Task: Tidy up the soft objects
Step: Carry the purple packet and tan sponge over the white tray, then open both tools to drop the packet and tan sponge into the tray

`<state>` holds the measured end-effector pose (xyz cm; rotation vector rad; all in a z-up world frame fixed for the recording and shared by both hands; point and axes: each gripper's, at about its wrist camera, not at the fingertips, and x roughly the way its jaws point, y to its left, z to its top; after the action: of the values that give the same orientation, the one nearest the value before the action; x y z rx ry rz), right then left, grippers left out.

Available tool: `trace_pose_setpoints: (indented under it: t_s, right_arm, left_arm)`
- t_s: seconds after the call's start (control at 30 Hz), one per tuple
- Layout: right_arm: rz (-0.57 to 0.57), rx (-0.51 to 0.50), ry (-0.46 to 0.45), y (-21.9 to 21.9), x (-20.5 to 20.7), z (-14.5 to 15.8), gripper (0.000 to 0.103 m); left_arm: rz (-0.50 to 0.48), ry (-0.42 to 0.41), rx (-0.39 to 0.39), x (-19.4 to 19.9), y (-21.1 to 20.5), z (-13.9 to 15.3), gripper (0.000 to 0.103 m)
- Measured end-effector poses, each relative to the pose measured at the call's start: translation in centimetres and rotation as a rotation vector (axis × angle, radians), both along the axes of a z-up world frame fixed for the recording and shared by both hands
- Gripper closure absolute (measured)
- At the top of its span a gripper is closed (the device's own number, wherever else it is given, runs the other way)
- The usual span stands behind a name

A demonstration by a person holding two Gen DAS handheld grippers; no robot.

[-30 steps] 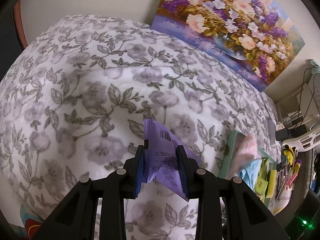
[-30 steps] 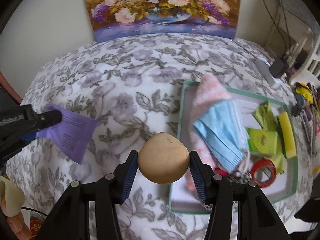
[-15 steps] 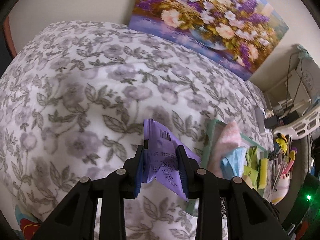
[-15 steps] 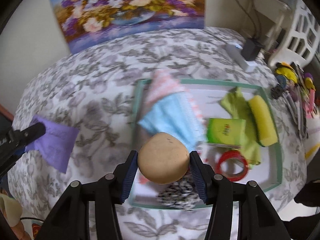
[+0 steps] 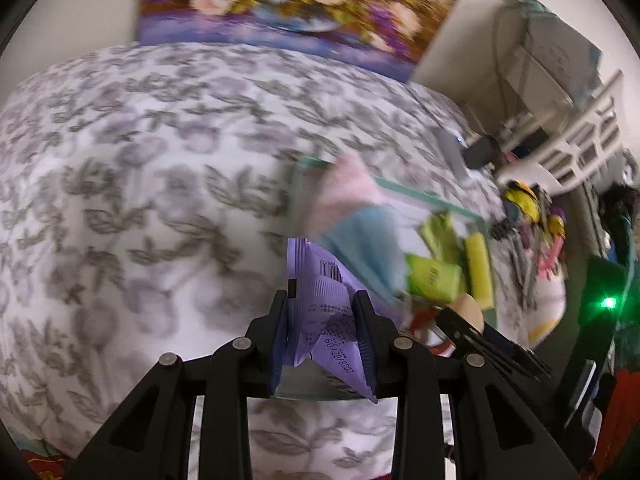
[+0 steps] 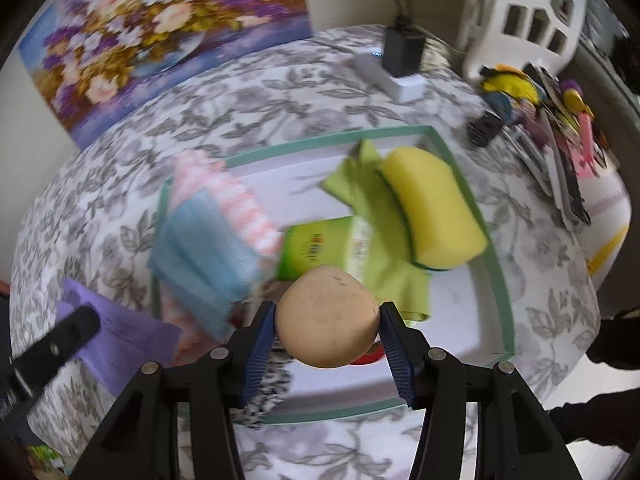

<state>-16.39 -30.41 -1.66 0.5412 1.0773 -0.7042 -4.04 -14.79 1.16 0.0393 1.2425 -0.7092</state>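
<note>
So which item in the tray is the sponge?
On the floral bedspread lies a green-rimmed tray. At its far right side, on a lime cloth, sits the sponge: a thick yellow block, the bulkiest thing there.

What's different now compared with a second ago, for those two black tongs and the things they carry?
Both tongs have travelled across the flowered bedspread toward the green-rimmed tray. The right tongs, carrying the tan ball, now hang over the tray instead of beside it. The left tongs, carrying the purple packet, have come to the tray's near edge. Nothing was picked up or let go; both grips and the tray's contents look unchanged.
</note>
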Motion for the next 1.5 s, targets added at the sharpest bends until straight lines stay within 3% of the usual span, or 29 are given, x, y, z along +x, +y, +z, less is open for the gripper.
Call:
trace_pose_setpoints:
  t_s: [0.33,0.53,0.8,1.33,1.43,1.5]
  right_arm:
    - [-0.093,0.043,0.017,-3.6,-2.7,-1.3,0.047]
    - [-0.053,0.054,0.031,-2.9,-2.1,-1.8,0.047]
    - [-0.018,0.043,0.037,-2.1,-1.3,-1.6,0.047]
    - [0.013,0.033,0.029,-1.6,-0.8,-1.2,0.037]
    - [0.022,0.03,0.031,-1.5,-0.7,-1.2,0.034]
    - [0.029,0.022,0.033,-1.4,-0.6,-1.1,0.034]
  left_arm:
    - [-0.065,0.025,0.006,-2.1,-3.0,-1.6,0.069]
    - [-0.045,0.067,0.04,-1.4,-3.3,-3.8,0.064]
    - [-0.03,0.045,0.094,-0.7,-3.3,-4.8,0.061]
    - [-0.039,-0.005,0.15,-0.7,-3.4,-4.2,0.047]
    - [-0.026,-0.009,0.142,-0.5,-3.1,-3.6,0.037]
    - [-0.014,-0.014,0.136,-0.4,-2.8,-3.3,0.036]
